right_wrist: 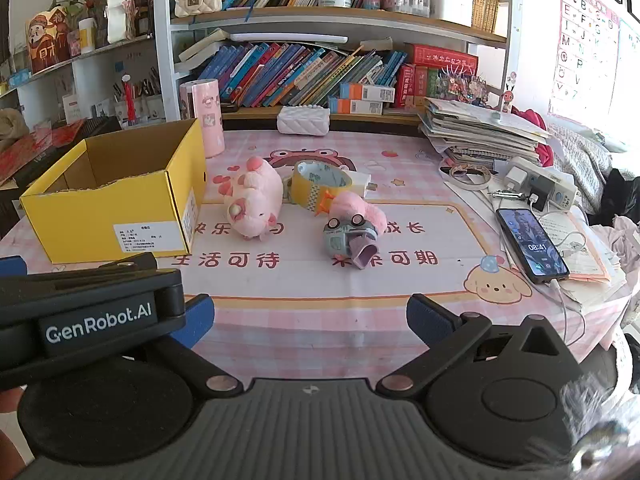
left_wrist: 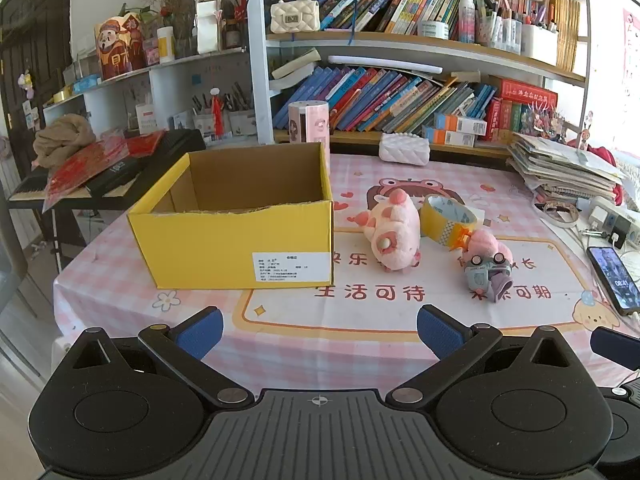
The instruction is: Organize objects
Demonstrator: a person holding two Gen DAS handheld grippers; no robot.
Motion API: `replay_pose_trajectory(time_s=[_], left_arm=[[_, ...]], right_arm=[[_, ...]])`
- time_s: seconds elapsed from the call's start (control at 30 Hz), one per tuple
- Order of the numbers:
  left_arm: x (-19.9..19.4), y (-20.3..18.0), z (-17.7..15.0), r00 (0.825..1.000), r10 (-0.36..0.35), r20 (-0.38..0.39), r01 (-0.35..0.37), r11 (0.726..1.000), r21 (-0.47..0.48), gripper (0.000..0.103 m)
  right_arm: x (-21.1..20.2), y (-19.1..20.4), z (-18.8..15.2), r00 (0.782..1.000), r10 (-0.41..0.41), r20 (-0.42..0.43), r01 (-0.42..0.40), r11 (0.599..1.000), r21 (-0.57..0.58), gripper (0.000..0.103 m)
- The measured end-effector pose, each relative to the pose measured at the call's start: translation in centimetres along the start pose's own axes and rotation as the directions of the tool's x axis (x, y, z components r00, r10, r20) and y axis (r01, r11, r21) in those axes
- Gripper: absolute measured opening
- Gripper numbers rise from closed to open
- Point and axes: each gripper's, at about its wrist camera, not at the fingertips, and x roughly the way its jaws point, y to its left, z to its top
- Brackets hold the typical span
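An open yellow cardboard box (left_wrist: 236,240) (right_wrist: 116,216) stands on the left of the table, its inside empty as far as I see. Right of it lie a pink plush pig (left_wrist: 394,230) (right_wrist: 254,200), a roll of yellow tape (left_wrist: 446,216) (right_wrist: 318,186), and a small grey toy car against a pink plush (left_wrist: 488,266) (right_wrist: 352,232). My left gripper (left_wrist: 320,332) is open and empty near the table's front edge. My right gripper (right_wrist: 310,318) is open and empty, right of the left gripper's body (right_wrist: 96,312).
A phone (right_wrist: 532,244) on a cable, chargers and a stack of papers (right_wrist: 480,132) lie on the table's right side. A white quilted case (right_wrist: 304,120) and a pink cylinder (right_wrist: 202,120) stand at the back. Bookshelves rise behind the table.
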Motion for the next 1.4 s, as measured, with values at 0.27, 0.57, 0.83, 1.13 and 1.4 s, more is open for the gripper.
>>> replay_pose_trajectory(time_s=[0.27,0.57,0.83,1.13,1.4], left_arm=[[-0.05,-0.01,0.1,1.0,0.002,-0.001,-0.002,1.0,0.0,0.103],[-0.13,0.03,0.19,1.0,0.001,-0.001,-0.001,1.0,0.0,0.103],[-0.48,-0.02,0.27,1.0,0.003,0.012,-0.003,1.0,-0.003,0.103],[-0.53,-0.14,0.29,1.0,0.007,0.017,-0.007,1.0,-0.004,0.103],[-0.54,-0.13,0.3,1.0,0.006,0.017,-0.006,1.0,-0.004,0.103]], right_arm=[[-0.01,0.02,-0.03,1.0,-0.001,0.001,0.001,1.0,-0.001,0.103],[-0.1,0.06,-0.03,1.0,-0.002,0.001,0.002,1.0,-0.001,0.103],[-0.29,-0.09,0.18,1.0,-0.001,0.011,0.001,1.0,-0.001,0.103],[-0.39,-0.08,0.15,1.0,-0.003,0.021,0.003,1.0,-0.006,0.103],[-0.39,-0.12,0.16,1.0,-0.003,0.022,0.003,1.0,-0.006,0.103]])
